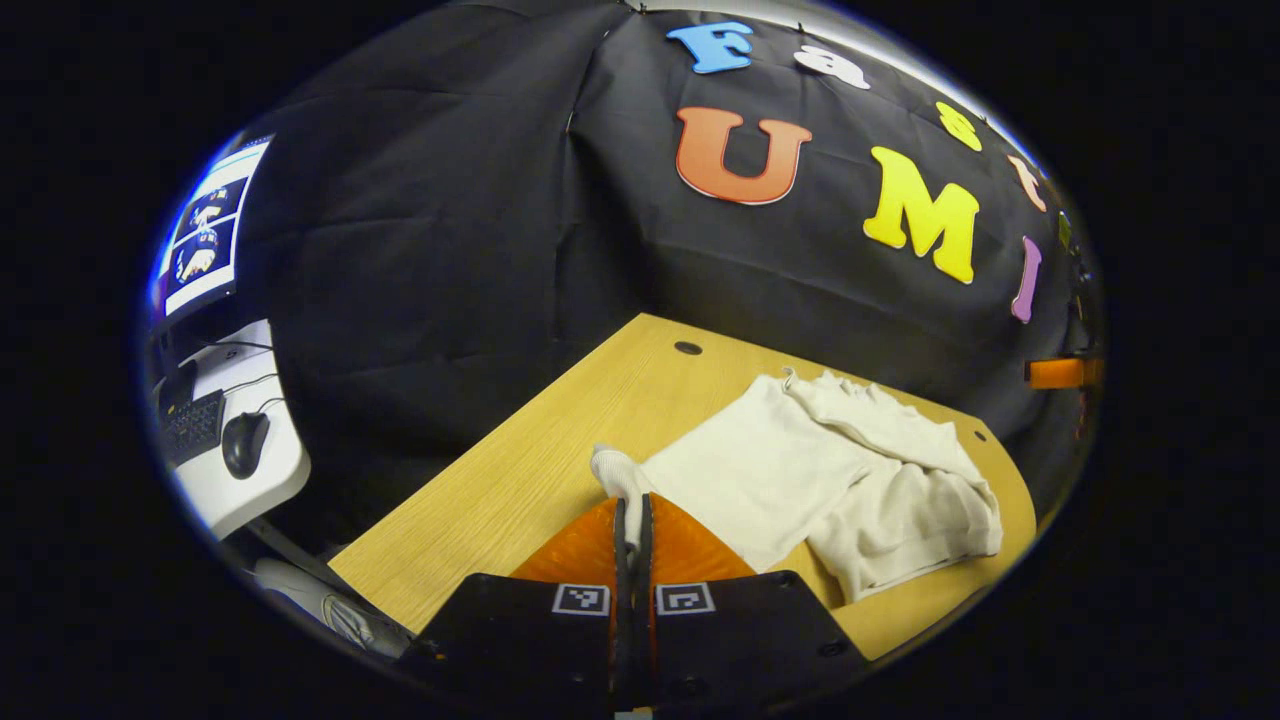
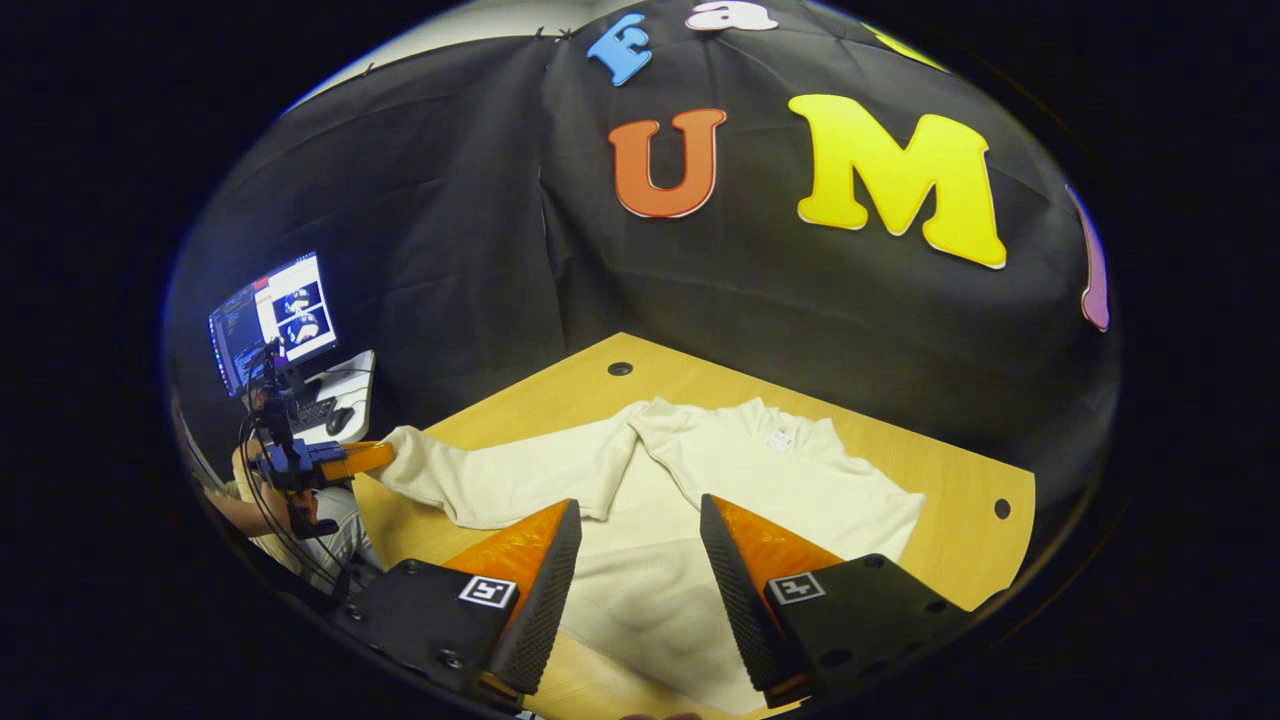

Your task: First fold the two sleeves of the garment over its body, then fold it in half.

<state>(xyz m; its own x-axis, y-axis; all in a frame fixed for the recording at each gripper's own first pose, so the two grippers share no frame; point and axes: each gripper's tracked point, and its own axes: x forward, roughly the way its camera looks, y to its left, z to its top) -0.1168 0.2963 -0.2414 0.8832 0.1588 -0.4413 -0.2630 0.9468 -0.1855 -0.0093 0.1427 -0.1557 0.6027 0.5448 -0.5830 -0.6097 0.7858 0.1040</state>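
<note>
A white long-sleeved garment lies on the wooden table. In the left gripper view my left gripper is shut on the cuff of one sleeve, close to the table's near edge. A wrinkled layer lies over the garment's far side. In the right gripper view the held sleeve stretches left off the body to the left gripper at the table's edge. My right gripper stands open above the garment's body, with nothing between its fingers.
A white side desk to the left carries a monitor, a keyboard and a mouse. The table has cable holes near its far corners. A person's arm holds the left gripper.
</note>
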